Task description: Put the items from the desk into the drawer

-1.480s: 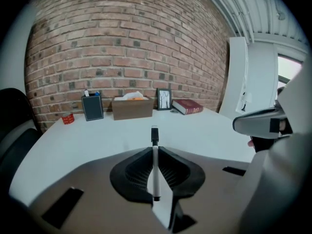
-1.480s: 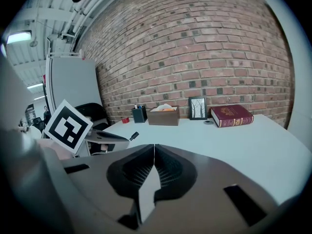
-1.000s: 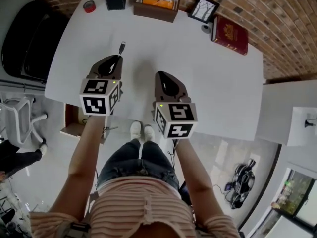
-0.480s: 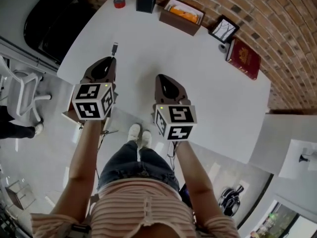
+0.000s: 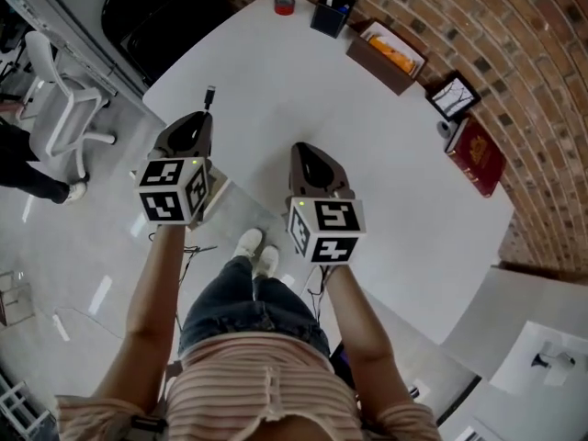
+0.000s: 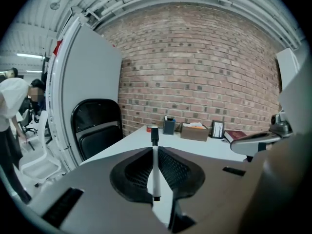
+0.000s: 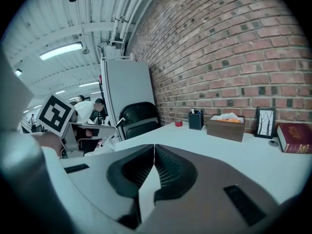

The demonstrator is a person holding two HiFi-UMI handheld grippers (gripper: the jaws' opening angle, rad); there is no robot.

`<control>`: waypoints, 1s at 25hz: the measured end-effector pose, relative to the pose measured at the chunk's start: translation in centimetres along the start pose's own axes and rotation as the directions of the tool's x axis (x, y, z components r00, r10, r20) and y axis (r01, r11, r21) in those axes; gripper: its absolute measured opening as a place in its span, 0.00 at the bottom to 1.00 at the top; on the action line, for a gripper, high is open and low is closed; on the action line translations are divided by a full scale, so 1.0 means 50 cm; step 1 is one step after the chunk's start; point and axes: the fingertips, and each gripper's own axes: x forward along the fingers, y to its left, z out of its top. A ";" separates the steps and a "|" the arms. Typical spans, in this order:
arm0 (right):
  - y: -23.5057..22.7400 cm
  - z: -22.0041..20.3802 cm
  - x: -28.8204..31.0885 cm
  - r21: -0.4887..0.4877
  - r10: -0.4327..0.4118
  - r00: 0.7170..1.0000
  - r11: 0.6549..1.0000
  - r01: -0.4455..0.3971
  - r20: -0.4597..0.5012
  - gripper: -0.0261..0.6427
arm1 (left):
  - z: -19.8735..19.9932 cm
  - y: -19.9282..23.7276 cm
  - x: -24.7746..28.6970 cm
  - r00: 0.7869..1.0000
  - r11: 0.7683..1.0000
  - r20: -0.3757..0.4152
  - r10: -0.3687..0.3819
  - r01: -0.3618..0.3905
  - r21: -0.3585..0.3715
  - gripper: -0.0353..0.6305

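Left gripper [image 6: 155, 150] is clamped on a marker [image 6: 154, 167]. We note a slim white barrel lying lengthwise between the jaws, with its black cap sticking out past the tips. In the head view the marker [image 5: 209, 95] is held above the near left edge of the white table [image 5: 303, 81], off the surface. Right gripper [image 7: 154, 152] has its jaws pressed together with nothing between them, and it hangs over the table's near edge. Along the far side by the brick wall we record a red tape roll [image 5: 285, 5], a dark pen holder [image 5: 332, 14], a brown tissue box [image 5: 390, 55], a picture frame [image 5: 453, 97] and a red book [image 5: 481, 155].
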 end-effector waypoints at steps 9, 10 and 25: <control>0.078 -0.004 0.010 -0.024 0.136 0.990 0.990 -0.137 -0.035 0.07 | -0.030 0.063 -0.094 0.990 0.989 -0.029 0.141 -0.143 -0.045 0.12; 0.088 -0.006 0.011 -0.029 0.150 0.988 0.988 -0.151 -0.037 0.07 | -0.034 0.069 -0.103 0.987 0.986 -0.027 0.155 -0.157 -0.054 0.12; 0.252 -0.027 0.077 -0.093 0.315 0.942 0.941 -0.326 -0.113 0.06 | -0.107 0.204 -0.198 0.948 0.934 -0.063 0.313 -0.319 -0.161 0.12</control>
